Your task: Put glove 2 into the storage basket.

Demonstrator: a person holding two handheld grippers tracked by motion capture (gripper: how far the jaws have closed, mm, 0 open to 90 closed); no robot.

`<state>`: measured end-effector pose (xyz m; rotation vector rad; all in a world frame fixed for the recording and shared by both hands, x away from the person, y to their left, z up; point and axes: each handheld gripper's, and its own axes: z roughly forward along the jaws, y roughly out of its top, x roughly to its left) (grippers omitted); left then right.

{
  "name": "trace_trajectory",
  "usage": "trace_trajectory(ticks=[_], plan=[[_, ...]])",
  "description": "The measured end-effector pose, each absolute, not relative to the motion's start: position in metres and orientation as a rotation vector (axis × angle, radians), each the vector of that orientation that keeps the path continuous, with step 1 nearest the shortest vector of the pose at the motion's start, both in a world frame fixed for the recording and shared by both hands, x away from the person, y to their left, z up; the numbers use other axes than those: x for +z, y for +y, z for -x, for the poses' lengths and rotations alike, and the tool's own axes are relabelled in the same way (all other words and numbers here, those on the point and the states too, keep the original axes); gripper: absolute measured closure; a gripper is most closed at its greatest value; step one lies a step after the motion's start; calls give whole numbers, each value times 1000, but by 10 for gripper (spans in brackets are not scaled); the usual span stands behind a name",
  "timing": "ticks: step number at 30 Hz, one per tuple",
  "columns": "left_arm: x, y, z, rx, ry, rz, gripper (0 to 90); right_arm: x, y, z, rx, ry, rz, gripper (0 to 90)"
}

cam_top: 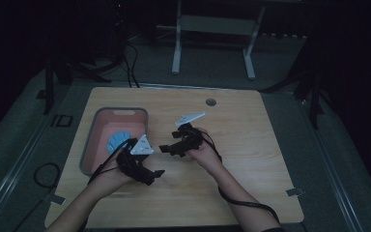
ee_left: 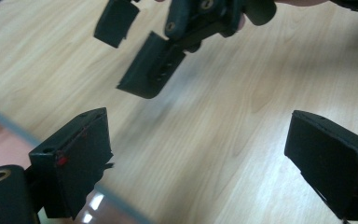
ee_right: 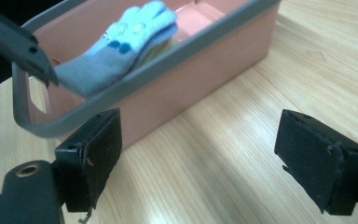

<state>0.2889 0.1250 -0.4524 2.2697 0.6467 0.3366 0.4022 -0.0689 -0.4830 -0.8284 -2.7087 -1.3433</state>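
Setting: a dim lab or recording room, not a home. A bare light-wood tabletop with a cable grommet hole near its far edge stands on grey carpeted floor. Beyond the far edge: white metal frame legs and dark stands with loose black cables. Metal brackets sit at the near corners.

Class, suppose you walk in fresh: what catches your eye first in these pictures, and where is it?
A light blue glove lies inside the pink bin at the table's left. Just right of the bin, the left gripper and right gripper hover open over bare wood, close together.
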Motion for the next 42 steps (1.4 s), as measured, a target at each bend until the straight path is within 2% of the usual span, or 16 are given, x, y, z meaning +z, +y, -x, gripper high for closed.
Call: trace_trajectory(ticks=[26,42], plan=[[-489,56,-275,243,482,-2308,75,-517,-144,-382,-1332,-2767,863,141],[-524,40,-273,215,435,-2332,75,-546,-167,-370,-1337,-2803,850,142]])
